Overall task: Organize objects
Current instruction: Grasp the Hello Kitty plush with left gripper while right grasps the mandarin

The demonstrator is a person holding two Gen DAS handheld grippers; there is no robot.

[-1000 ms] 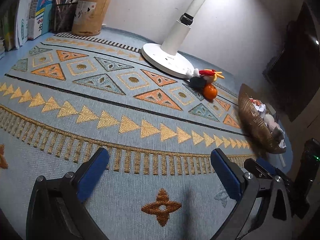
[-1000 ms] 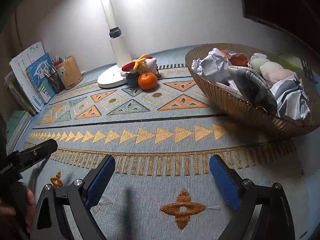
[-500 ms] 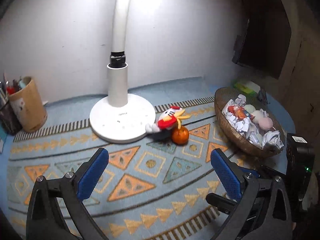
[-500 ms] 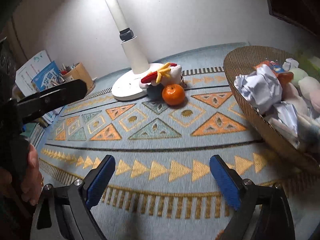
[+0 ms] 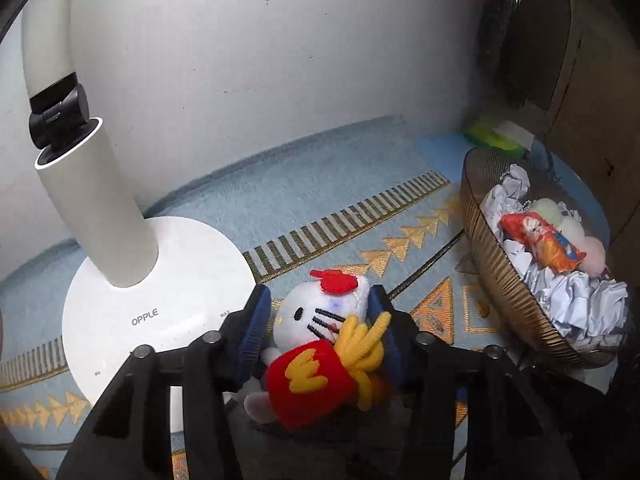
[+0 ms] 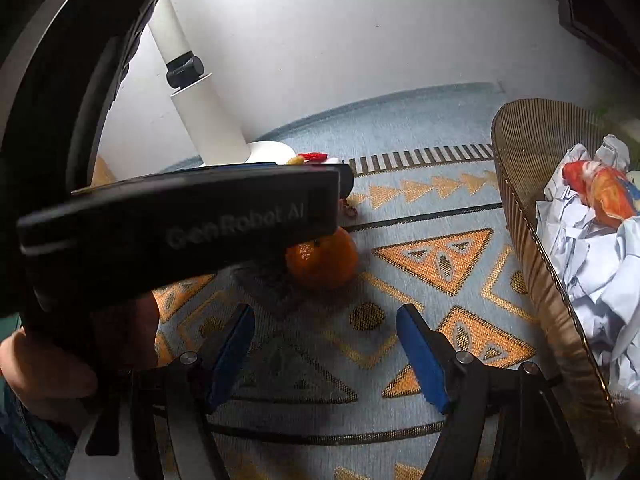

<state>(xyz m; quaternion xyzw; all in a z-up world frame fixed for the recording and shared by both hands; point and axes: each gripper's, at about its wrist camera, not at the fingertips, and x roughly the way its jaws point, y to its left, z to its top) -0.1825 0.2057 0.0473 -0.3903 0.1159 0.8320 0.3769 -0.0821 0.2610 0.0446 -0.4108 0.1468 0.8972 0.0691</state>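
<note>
A white plush cat toy with a red bow and a red fries pouch lies beside the lamp base. My left gripper has its blue pads closed against both sides of the toy's head. An orange sits on the patterned mat in the right wrist view, partly behind the left gripper's black body. My right gripper is open and empty, just short of the orange. A woven basket holds crumpled paper, a snack packet and soft balls; it also shows in the right wrist view.
A white desk lamp stands at the left, its base touching the toy's side. The wall runs close behind. A green packet lies behind the basket. A blue patterned mat covers the table.
My left gripper has moved forward to the plush toy and closed on its head. My right gripper has moved closer to the orange and narrowed its opening.
</note>
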